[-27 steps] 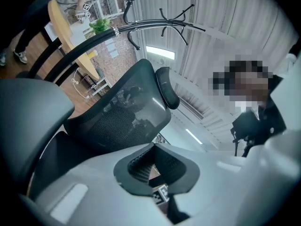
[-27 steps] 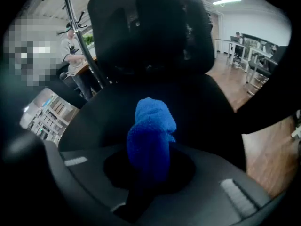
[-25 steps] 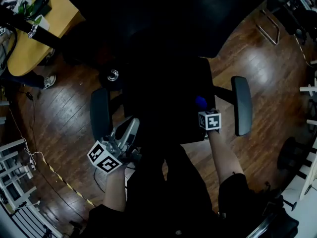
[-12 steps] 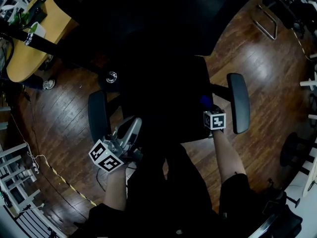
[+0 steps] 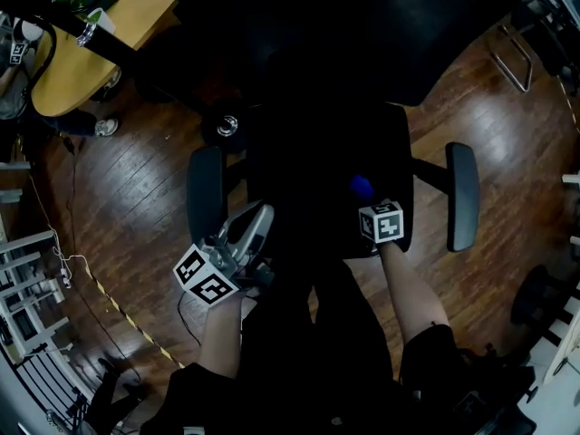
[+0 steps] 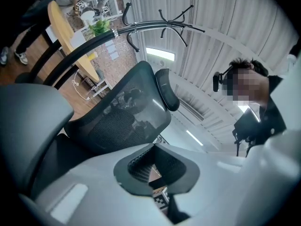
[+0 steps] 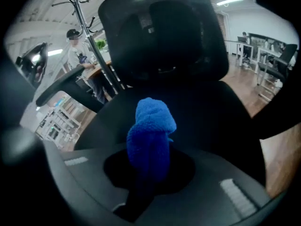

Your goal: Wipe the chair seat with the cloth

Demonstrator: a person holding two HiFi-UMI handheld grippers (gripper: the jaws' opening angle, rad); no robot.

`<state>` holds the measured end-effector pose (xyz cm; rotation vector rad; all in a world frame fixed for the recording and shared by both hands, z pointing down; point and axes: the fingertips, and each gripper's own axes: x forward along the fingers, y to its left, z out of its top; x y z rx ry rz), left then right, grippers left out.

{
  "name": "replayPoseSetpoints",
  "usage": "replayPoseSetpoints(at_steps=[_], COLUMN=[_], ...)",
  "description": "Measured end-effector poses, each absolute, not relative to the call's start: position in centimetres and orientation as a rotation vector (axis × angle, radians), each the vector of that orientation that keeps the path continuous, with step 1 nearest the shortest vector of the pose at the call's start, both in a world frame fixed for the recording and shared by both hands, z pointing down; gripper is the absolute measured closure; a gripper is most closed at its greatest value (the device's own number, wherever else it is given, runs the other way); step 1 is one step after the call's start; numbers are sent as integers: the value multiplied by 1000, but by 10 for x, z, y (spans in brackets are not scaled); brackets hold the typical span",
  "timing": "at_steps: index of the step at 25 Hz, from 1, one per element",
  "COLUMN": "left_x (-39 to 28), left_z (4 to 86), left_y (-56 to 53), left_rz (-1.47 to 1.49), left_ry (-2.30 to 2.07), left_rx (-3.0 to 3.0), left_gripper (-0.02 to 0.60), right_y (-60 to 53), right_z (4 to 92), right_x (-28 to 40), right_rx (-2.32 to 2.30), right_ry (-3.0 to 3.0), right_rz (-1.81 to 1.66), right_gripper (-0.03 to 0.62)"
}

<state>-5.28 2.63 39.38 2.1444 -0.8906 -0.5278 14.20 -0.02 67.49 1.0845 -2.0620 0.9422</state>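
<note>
Since a moment ago the right gripper has slid left, away from the right armrest. Nearest, the left gripper hangs closed and empty. The right gripper's jaws pinch the blue cloth on the chair seat, which lies mostly ahead and left.

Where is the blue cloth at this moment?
The blue cloth is clamped by the right gripper, over the right half of the black chair seat in the head view.
</note>
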Motion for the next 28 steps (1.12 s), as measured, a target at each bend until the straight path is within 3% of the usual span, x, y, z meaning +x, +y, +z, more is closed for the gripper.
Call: replayPoseSetpoints(at_steps=[7, 13, 21, 28], left_x=[-91, -110, -108, -74], left_z=[387, 388, 390, 391], left_y=[40, 54, 55, 42], left_rz=[-571, -578, -574, -534], left_ry=[-990, -1044, -1013, -911], left_rx=[2123, 2100, 2107, 2145], left_gripper=[589, 589, 589, 589], right_y=[64, 134, 137, 108], right_z=[670, 672, 672, 704], right_x=[-51, -128, -111, 2], right_rx=[594, 327, 420, 717], right_ry=[-2250, -2248, -2242, -2150], right_rz=[1014, 992, 990, 1090], right_gripper=[559, 559, 559, 559])
